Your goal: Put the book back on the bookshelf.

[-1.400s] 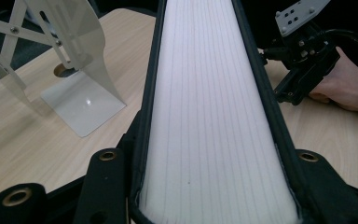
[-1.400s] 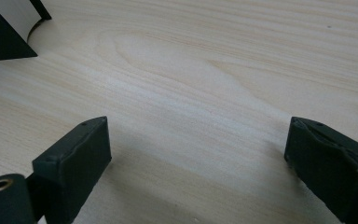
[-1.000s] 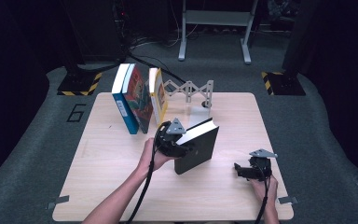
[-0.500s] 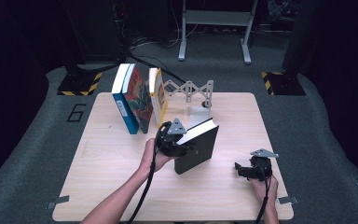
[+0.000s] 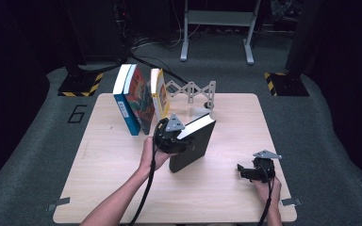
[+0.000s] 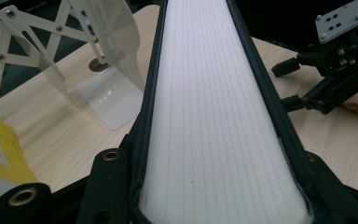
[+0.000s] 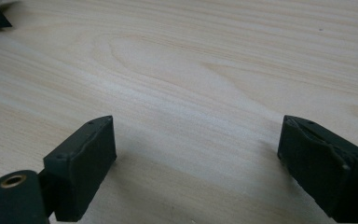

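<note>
Little has shifted since a second ago: the left gripper (image 5: 181, 141) sits in much the same spot at the black book (image 5: 194, 148), though its fingers have just been closing in on it, and the right gripper (image 5: 245, 172) has kept still. Now the left fingers clamp the black book across its thickness, one finger on each cover, as the left gripper view shows with the white page edges (image 6: 214, 126) running up between them. That book stands upright near the middle of the table (image 5: 108, 183), tilted a little, its spine on the wood. Behind it stands a white bookend (image 5: 206, 96) with a folding metal lattice, and to its left a yellow book (image 5: 156, 94) and two blue-edged books (image 5: 132, 101) stand on end. Well apart, near the table's right front corner, the right gripper rests low over bare wood with its fingers (image 7: 81, 172) spread wide and holding nothing.
</note>
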